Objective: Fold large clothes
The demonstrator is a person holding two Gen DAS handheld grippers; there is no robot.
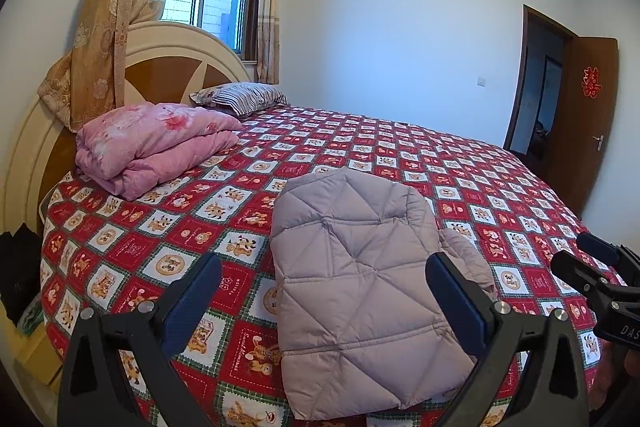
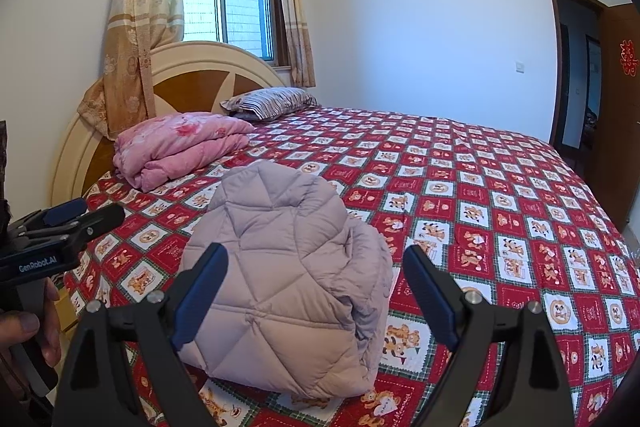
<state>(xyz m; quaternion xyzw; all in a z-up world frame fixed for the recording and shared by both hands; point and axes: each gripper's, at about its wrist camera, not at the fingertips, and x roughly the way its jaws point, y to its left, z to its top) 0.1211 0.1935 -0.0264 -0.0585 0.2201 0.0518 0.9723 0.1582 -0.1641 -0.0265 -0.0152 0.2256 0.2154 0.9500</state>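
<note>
A pale lilac quilted puffer jacket (image 1: 360,283) lies folded into a compact bundle on the red patterned bed sheet (image 1: 168,235), near the bed's front edge. It also shows in the right wrist view (image 2: 288,275). My left gripper (image 1: 324,287) is open and empty, its blue-padded fingers spread just above the jacket's near end. My right gripper (image 2: 316,283) is open and empty, fingers spread on either side of the jacket. Each gripper shows at the edge of the other's view: the right gripper (image 1: 576,251) and the left gripper (image 2: 94,213).
A folded pink quilt (image 1: 156,147) and a striped pillow (image 1: 244,99) lie by the round headboard (image 1: 160,67). Curtains and a window stand behind it. A brown door (image 1: 580,123) stands open at the right. Dark items (image 1: 20,267) sit left of the bed.
</note>
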